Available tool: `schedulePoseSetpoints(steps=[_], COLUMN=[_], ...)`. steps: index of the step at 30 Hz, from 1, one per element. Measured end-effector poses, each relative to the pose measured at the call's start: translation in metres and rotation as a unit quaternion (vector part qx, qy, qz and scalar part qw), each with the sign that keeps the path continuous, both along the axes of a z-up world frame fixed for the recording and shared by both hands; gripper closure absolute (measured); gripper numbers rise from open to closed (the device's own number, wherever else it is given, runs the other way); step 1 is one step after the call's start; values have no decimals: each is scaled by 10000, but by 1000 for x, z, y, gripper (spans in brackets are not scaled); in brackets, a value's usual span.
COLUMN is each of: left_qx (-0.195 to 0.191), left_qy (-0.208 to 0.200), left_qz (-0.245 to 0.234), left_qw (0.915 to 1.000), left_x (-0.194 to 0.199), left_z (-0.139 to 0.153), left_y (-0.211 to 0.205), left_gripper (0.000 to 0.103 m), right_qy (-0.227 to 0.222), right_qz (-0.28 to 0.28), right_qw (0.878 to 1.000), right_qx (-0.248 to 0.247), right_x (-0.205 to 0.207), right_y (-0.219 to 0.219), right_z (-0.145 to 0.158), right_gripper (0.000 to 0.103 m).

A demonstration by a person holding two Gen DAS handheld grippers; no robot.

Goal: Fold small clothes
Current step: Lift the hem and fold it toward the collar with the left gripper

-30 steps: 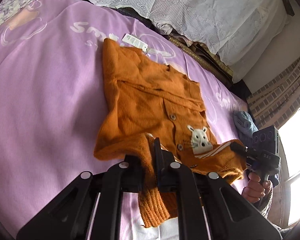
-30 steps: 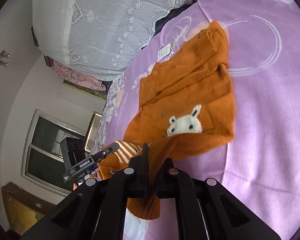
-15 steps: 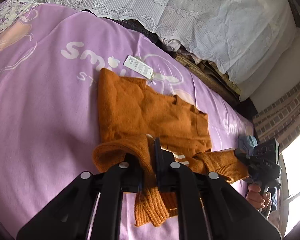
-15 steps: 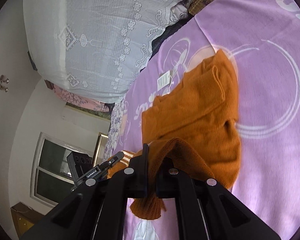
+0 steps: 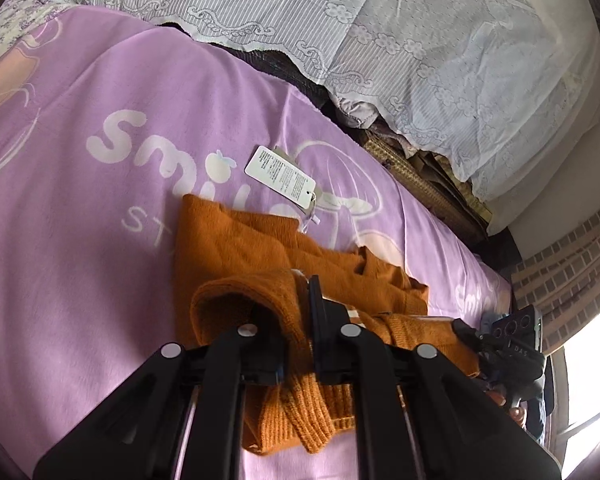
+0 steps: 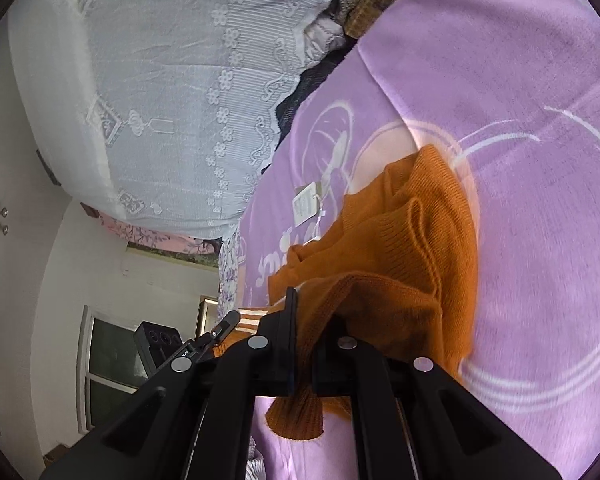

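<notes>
Risk: the thick ribbed hem may slip from either pinch, or the doubled layer land skewed and bunch, since the knit is bulky and the hang tag [image 5: 281, 178] lies loose by the collar. The orange cardigan [image 5: 236, 248] lies on the purple blanket [image 5: 80, 216], its near hem raised over the body; left gripper [image 5: 302, 320] and right gripper [image 6: 304, 328] each pinch that hem, jaws pressed onto the knit

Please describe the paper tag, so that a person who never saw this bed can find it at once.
On the purple blanket, find the orange sweater. Just beyond its far edge, near the printed word "smile", lies the tag. It is the only white card here, printed with small text and tied to the sweater by a thin string.
</notes>
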State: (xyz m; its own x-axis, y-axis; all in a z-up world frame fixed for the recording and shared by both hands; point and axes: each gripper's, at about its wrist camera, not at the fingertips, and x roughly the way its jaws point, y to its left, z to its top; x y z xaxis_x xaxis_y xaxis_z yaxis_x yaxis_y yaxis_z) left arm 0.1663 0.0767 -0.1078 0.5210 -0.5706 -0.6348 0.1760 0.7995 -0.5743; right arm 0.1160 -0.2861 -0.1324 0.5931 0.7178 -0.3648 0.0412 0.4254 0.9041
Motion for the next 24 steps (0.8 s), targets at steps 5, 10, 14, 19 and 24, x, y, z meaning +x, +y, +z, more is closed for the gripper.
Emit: schedulePoseSetpoints(steps=[5, 10, 14, 19, 24], left_qx=[4, -396, -813, -857, -686], left_qy=[127, 637, 537, 221, 274], left_qz=[58, 230, 233, 261, -27], left_qw=[9999, 9969, 9950, 9957, 9973], left_x=[23, 41, 32, 9, -9], left_z=[-17, -59, -46, -20, -11], left_y=[-7, -1, 12, 21, 14], left_gripper=[95, 91, 75, 54, 48], right_qy=[188, 520, 351, -100, 126], right_qz=[-186, -404, -382, -49, 516], right_qw=[9996, 9974, 9964, 9992, 9982], right_qx=[38, 288, 664, 382, -272], right_x=[22, 36, 30, 13, 0], right_y=[-8, -21, -30, -21, 7], right_z=[-19, -56, -51, -16, -4], right_gripper=[97, 97, 62, 50, 47])
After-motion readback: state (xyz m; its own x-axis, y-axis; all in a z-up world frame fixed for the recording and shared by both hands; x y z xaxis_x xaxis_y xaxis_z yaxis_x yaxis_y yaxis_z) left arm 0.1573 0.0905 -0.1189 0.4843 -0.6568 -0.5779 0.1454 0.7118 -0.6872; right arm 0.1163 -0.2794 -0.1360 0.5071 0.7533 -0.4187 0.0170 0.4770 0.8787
